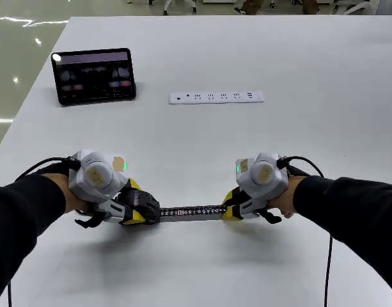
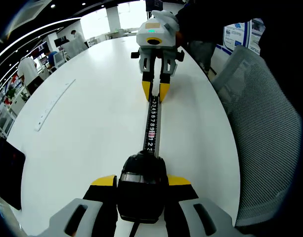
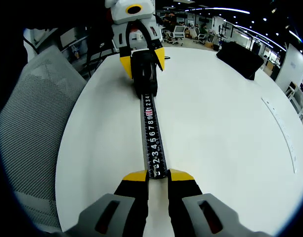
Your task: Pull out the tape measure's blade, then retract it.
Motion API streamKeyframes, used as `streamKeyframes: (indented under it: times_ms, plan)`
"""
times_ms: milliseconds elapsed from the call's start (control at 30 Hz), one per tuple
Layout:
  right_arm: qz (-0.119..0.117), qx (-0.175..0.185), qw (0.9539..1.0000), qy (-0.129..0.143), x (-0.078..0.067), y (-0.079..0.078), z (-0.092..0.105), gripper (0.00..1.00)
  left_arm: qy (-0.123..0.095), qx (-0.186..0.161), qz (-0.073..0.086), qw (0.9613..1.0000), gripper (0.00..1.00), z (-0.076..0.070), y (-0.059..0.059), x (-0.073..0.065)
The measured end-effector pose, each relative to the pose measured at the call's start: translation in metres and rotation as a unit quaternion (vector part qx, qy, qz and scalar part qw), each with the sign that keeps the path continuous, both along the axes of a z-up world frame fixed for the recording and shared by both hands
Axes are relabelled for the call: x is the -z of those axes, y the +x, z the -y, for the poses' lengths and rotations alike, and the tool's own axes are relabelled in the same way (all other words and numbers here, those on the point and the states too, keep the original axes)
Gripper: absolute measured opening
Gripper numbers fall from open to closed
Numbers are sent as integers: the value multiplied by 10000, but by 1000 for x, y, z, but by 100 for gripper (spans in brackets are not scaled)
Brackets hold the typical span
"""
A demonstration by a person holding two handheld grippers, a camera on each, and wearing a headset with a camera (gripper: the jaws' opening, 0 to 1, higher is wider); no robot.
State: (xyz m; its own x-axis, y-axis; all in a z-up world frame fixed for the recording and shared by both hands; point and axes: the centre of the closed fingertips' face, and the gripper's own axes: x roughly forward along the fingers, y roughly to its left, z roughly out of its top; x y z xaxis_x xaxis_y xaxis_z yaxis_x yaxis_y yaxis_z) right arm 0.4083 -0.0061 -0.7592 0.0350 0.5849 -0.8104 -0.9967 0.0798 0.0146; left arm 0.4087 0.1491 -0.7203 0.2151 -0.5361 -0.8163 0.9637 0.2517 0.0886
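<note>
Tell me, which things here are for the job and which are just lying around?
For the job: tape measure, held by the left hand-held gripper; its blade, pinched by the right hand-held gripper.
Just lying about: tablet; power strip.

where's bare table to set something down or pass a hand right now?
Free: the wide table band between the power strip and the grippers; everything right of the strip; the near edge on the person's side of the blade. Crowded: the line from left gripper on the tape measure case to right gripper, and the tablet corner.
</note>
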Motion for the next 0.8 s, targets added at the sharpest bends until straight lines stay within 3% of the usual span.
streamKeyframes:
  times_ms: [800]
  plan:
    - [-25,175,9998,-73,-1,3,30,9,35,-48,6,10000,32,2,-2,-1]
